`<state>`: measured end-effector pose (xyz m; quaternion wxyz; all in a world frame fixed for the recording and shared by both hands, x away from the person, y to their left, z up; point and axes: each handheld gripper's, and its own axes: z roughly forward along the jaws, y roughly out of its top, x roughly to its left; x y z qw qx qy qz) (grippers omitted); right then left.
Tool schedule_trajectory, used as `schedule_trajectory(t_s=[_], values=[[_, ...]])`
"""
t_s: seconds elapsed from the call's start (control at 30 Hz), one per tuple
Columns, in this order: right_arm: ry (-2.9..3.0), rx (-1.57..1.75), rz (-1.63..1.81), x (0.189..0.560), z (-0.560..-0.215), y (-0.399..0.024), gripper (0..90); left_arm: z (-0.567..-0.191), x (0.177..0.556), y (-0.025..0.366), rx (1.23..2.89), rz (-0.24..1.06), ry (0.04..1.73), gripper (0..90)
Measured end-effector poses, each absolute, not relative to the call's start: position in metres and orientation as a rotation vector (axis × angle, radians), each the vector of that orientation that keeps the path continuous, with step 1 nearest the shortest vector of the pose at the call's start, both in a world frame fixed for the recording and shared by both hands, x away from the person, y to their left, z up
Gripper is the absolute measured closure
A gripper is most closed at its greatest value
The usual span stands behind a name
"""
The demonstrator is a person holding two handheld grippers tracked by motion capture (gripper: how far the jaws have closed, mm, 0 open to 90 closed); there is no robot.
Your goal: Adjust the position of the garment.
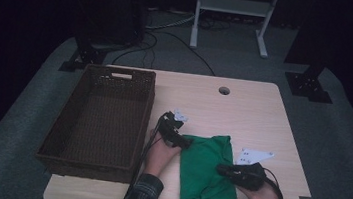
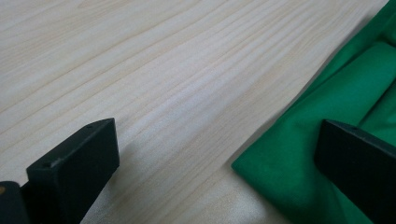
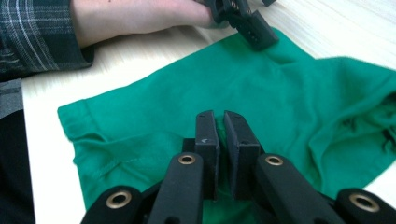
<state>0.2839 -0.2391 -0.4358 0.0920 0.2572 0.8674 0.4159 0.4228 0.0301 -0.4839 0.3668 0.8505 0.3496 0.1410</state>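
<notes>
A folded green cloth (image 1: 208, 169) lies on the table (image 1: 243, 112) at about 5 o'clock from the basket (image 1: 102, 116). My left gripper (image 1: 184, 141) stands wide open astride its edge; my right gripper (image 3: 219, 122) hangs nearly closed over it, gripping nothing.

Left gripper (image 1: 183, 141) gapes wide; right gripper (image 3: 221, 122) nearly closed.

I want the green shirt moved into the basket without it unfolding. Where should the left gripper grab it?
Probably at the folded corner of the shirt lying between the open left gripper jaws. Come in low from the bare table side: the layers stack there into a thick edge.
</notes>
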Motion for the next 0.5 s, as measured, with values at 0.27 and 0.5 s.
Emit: schedule_trajectory(t_s=[0.27, 0.5], values=[[2.586, 0.781, 1.219, 0.272, -0.443, -0.249, 84.9, -0.484, 0.423, 0.030, 2.186, 0.363, 0.897, 0.0], [2.589, 0.794, 1.215, 0.263, -0.447, -0.258, 84.3, -0.484, 0.423, 0.030, 2.186, 0.362, 0.897, 0.0]])
